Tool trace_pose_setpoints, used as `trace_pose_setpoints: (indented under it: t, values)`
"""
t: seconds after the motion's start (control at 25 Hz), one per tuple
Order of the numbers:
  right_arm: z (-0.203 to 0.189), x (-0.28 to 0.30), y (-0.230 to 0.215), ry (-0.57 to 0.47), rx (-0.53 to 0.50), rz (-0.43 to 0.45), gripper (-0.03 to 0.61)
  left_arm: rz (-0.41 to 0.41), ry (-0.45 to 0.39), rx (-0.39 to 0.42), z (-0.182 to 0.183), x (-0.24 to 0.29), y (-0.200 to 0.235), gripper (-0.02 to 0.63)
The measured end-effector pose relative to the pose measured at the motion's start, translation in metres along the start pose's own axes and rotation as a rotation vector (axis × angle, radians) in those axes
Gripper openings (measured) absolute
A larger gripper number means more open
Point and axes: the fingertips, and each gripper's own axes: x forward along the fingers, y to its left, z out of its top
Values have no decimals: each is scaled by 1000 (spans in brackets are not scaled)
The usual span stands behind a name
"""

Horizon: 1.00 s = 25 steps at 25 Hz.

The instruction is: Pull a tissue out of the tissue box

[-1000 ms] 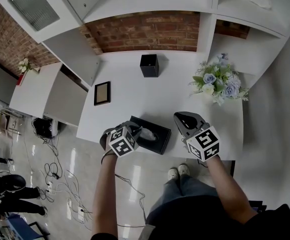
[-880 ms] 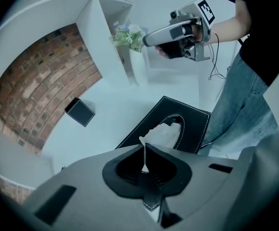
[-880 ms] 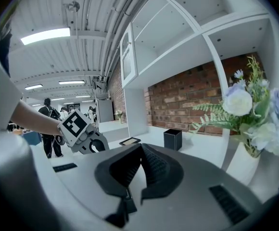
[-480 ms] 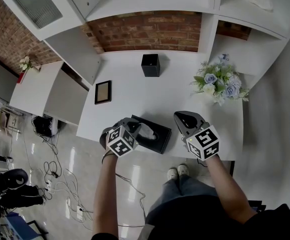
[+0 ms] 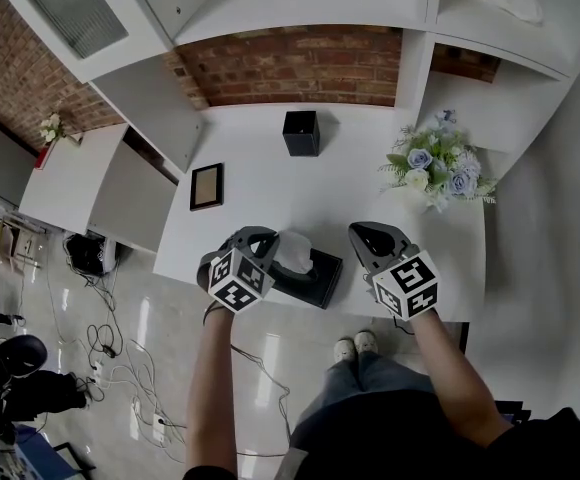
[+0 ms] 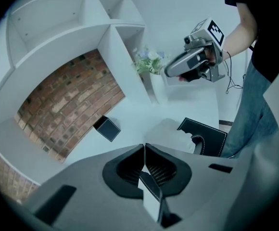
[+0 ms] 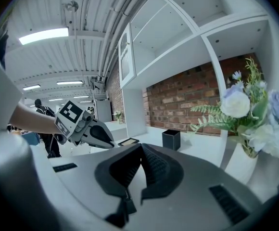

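- Since a second ago the left gripper (image 5: pixel 269 240) has risen off the tissue box (image 5: pixel 322 274), and a peak of white tissue (image 5: pixel 292 251) now stands up from the box where only a small tuft showed.
- Its jaws are closed together, nipping the top of the tissue. The pinch itself is hard to make out in the left gripper view.
- In that view the tissue's pale edge melts into the white table (image 5: pixel 270 173). Its lower end seems to run into the box's oval slot.
- In the head view the tissue and the left gripper cover the slot and the box's left end.
- The box is flat, black and leather-like, with pale stitching along its edges, and lies at the table's near edge.
- The tissue is soft and crumpled.
- The right gripper (image 5: pixel 360 231) hovers beside the box, its ribbed dark tips meeting on nothing.
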Motion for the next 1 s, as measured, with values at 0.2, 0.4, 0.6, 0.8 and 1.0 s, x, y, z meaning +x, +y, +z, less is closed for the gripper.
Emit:
trace_pose_setpoints:
  t: [0.2, 0.4, 0.6, 0.8, 1.0]
  values:
    - [4, 0, 0, -9, -5, -2, -2, 34, -24, -5, 7, -6, 9, 14]
    - [11, 0, 0, -22, -7, -2, -2, 73, -68, -21, 18, -19, 19, 14]
    - [20, 0, -2, -50, 2, -3, -2, 157, -149, -80, 38, -41, 40, 14]
    - [36, -1, -3, -101, 11, -9, -2, 309, -280, -242, 55, -74, 70, 14]
    - [59, -1, -3, -170, 11, -15, -2, 483, -416, -424, 64, -114, 93, 12]
